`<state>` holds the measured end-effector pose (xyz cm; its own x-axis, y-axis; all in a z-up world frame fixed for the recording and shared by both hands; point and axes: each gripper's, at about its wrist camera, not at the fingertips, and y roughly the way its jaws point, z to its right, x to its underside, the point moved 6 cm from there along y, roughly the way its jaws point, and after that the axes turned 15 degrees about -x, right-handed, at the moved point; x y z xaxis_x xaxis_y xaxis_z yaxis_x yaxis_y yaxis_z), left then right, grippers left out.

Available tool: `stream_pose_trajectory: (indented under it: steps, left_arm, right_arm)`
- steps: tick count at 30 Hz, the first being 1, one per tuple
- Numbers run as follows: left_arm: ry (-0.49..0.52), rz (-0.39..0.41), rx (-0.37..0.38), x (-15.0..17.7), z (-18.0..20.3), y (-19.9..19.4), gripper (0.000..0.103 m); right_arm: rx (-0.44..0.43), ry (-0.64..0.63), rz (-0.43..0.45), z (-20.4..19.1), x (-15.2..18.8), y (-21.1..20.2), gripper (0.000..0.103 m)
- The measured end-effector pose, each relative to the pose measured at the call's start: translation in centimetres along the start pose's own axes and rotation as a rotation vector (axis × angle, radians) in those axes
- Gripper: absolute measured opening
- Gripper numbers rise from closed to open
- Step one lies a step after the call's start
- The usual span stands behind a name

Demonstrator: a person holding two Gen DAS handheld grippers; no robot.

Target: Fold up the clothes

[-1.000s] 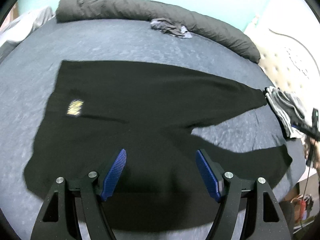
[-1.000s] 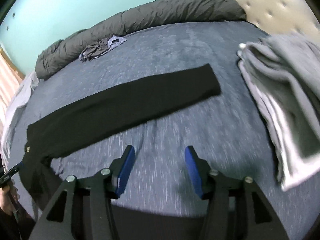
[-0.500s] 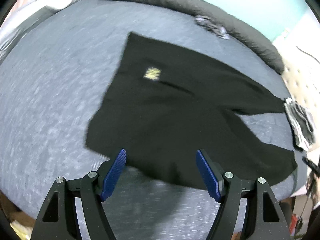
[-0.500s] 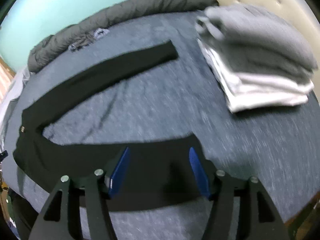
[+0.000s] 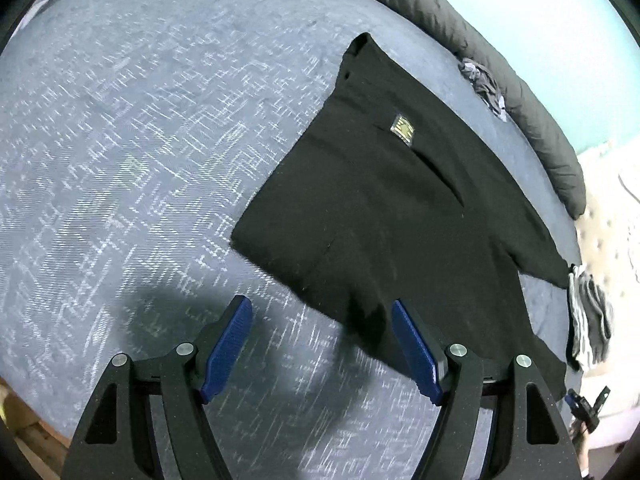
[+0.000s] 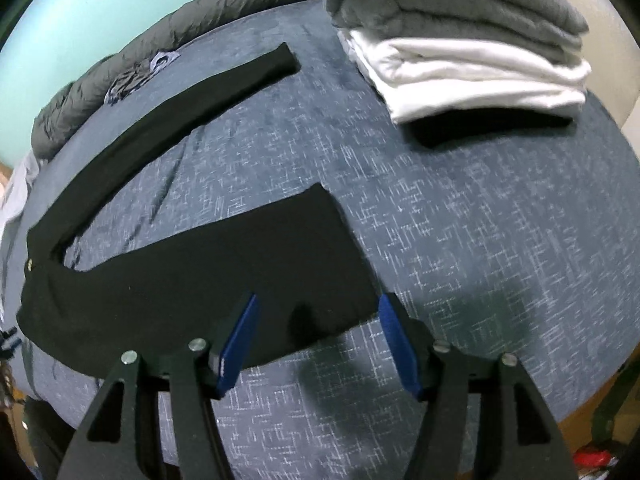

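1. Black trousers (image 5: 400,208), spread flat on the blue bed (image 5: 120,140), legs apart.
2. Left tool (image 5: 322,344): pads apart, nothing clamped, above the waist corner.
3. Right tool (image 6: 318,340): pads apart, nothing clamped, above the nearer leg's hem (image 6: 328,248).
4. Folded grey and white pile (image 6: 460,44), near the farther leg's end.
5. Grey duvet (image 5: 480,52), along the bed's far edge.

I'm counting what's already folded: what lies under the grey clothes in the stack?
Under the grey clothes sit folded white garments, and beneath those a black layer resting on the bed. How many items each layer holds is hidden by the folds.
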<state>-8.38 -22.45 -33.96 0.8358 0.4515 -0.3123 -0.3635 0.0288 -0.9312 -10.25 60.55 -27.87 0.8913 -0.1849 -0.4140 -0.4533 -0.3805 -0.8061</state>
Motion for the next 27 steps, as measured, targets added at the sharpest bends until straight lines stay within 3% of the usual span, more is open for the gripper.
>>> stream_pose_trajectory:
  steps: [7, 9, 11, 14, 15, 16, 19, 22, 27]
  left_arm:
    - [-0.017, 0.019, 0.019, -1.0, 0.7, 1.2, 0.075]
    - [-0.019, 0.026, 0.02, -1.1, 0.9, 1.5, 0.065]
    - [-0.033, 0.02, 0.021, -1.1, 0.8, 1.8, 0.044]
    - [-0.035, 0.031, 0.037, -1.3, 0.8, 1.5, 0.021]
    - [-0.027, 0.038, 0.038, -1.4, 0.9, 1.3, 0.02]
    - [-0.02, 0.046, 0.039, -1.5, 1.0, 1.1, 0.015]
    - [-0.022, 0.081, 0.048, -2.1, 0.9, -0.2, 0.01]
    - [-0.024, 0.117, 0.065, -2.9, 0.6, -2.0, 0.01]
    - [-0.038, 0.11, 0.076, -2.9, -0.6, -2.4, 0.009]
  right_arm:
    - [-0.012, 0.081, 0.038, 2.3, -0.6, 0.2, 0.066]
    - [-0.033, 0.116, 0.044, 3.0, -0.5, 0.4, 0.066]
    - [-0.068, 0.142, 0.053, 3.3, -0.4, 0.7, 0.066]
    - [-0.098, 0.14, 0.045, 3.0, -0.1, 1.3, 0.066]
    - [-0.103, 0.133, 0.039, 2.8, 0.0, 1.5, 0.06]
    - [-0.102, 0.123, 0.031, 2.6, 0.1, 1.7, 0.041]
    - [-0.071, 0.103, 0.045, 2.5, 0.0, 1.4, 0.016]
    - [-0.069, 0.099, 0.096, 2.5, -0.7, -0.2, 0.009]
    - [-0.059, 0.063, 0.14, 2.1, -1.9, -2.5, 0.007]
